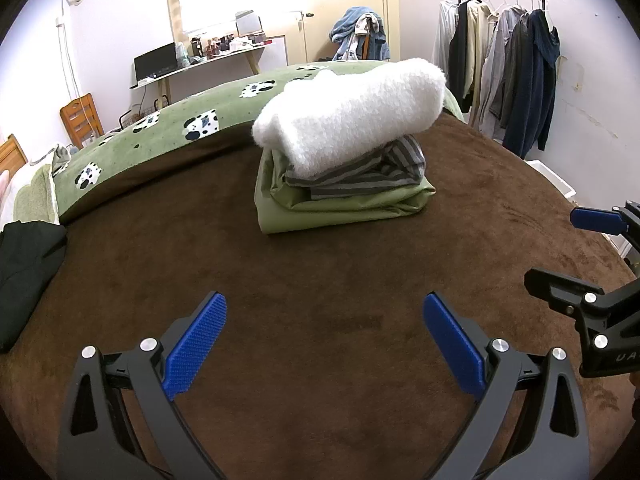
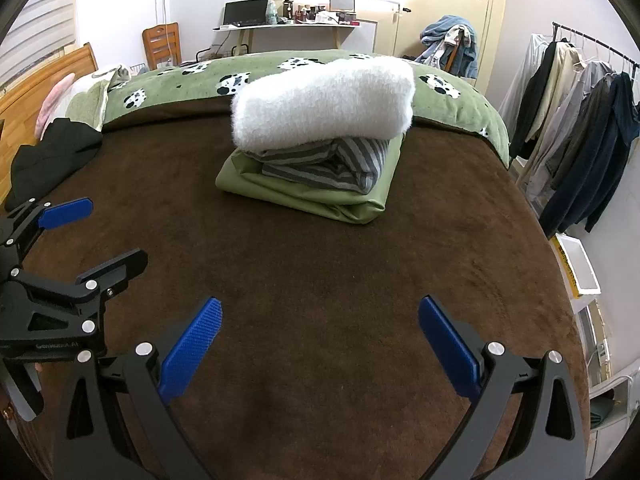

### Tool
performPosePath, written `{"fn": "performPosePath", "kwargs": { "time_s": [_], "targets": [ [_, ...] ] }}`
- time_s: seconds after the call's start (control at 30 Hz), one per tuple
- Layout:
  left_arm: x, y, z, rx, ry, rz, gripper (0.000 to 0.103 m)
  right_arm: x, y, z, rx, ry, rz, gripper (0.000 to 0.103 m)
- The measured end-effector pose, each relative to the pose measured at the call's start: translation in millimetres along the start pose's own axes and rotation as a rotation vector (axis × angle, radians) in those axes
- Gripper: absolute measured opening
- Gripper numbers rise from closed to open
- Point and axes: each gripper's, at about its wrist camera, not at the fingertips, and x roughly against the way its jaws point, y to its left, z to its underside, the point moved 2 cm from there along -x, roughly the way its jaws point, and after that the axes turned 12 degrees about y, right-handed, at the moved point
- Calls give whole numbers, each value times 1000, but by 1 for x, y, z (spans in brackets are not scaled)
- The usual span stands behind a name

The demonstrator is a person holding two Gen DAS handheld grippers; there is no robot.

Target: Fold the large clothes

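A stack of folded clothes lies on the brown bed cover (image 1: pixel 320 288) (image 2: pixel 320 264): a fluffy white garment (image 1: pixel 352 108) (image 2: pixel 324 104) on top, a grey striped one (image 1: pixel 368 176) (image 2: pixel 324 164) under it, a green one (image 1: pixel 344 208) (image 2: pixel 320 196) at the bottom. My left gripper (image 1: pixel 324 320) is open above bare cover, short of the stack, holding nothing. My right gripper (image 2: pixel 318 320) is open too and empty. Each gripper shows at the other view's edge, the right gripper (image 1: pixel 576 248) and the left gripper (image 2: pixel 104 232). A crumpled black garment (image 1: pixel 28 272) (image 2: pixel 52 156) lies at the bed's left side.
A green spotted quilt (image 1: pixel 168 128) (image 2: pixel 280 72) runs along the far side of the bed. A clothes rack (image 1: pixel 504 64) (image 2: pixel 580 120) with hanging coats stands at the right. A desk (image 1: pixel 200 64) (image 2: pixel 288 24), a wooden chair (image 1: pixel 78 120) (image 2: pixel 162 44) and white bins (image 2: pixel 576 268) are around.
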Motion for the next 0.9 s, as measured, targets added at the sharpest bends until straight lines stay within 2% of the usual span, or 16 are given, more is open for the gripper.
{"fn": "performPosePath", "kwargs": {
  "time_s": [0.9],
  "targets": [
    [-3,15,0,-1,30,16,96,-5,9,-3,5,19,8,97]
  ]
}}
